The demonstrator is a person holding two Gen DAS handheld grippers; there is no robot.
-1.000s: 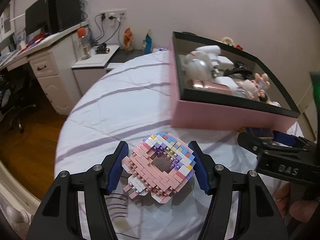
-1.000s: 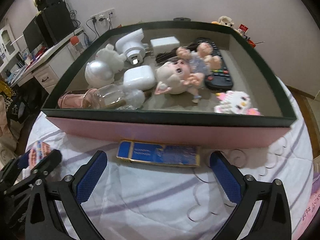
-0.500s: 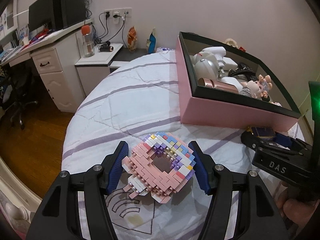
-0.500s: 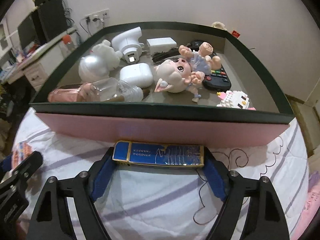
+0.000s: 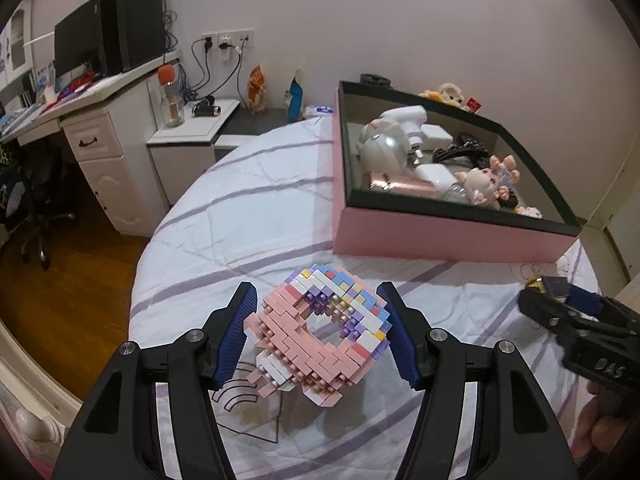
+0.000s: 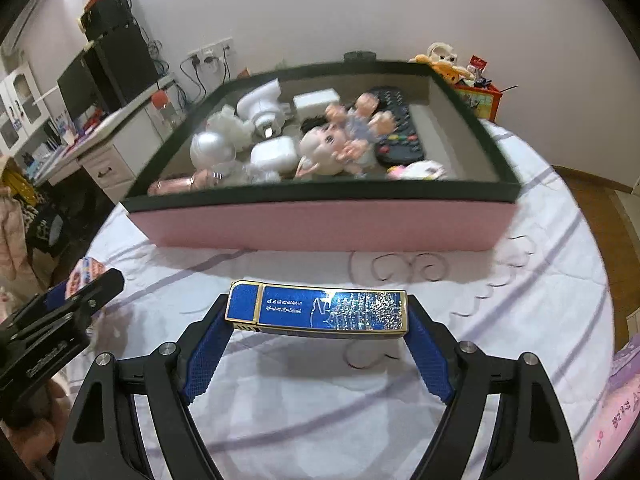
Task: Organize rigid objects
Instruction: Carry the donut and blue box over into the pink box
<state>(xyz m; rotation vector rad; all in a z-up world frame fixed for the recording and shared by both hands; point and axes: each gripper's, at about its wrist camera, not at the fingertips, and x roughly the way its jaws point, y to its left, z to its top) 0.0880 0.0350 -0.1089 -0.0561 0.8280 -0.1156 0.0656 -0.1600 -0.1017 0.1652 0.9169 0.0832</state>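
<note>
My left gripper [image 5: 318, 330] is shut on a pink and pastel brick-built donut [image 5: 320, 332] and holds it above the striped white bedsheet. My right gripper [image 6: 318, 334] is shut on a flat blue and gold box [image 6: 318, 308], held by its two ends, lifted off the sheet in front of the pink box [image 6: 320, 224]. The pink box with a dark rim [image 5: 440, 236] holds a doll [image 6: 336, 144], a remote [image 6: 398, 128], a white earbud case [image 6: 274, 154] and other items. The right gripper also shows in the left wrist view [image 5: 560, 304].
A white desk [image 5: 92, 132] with a monitor and a nightstand [image 5: 192, 140] stand left of the bed. Wooden floor [image 5: 60, 280] lies beyond the bed's left edge. Plush toys and a red box [image 6: 476, 92] sit behind the pink box.
My right gripper closed on the blue box and lifted it away from the pink box. My left gripper, still holding the donut, drew back and up from the pink box.
</note>
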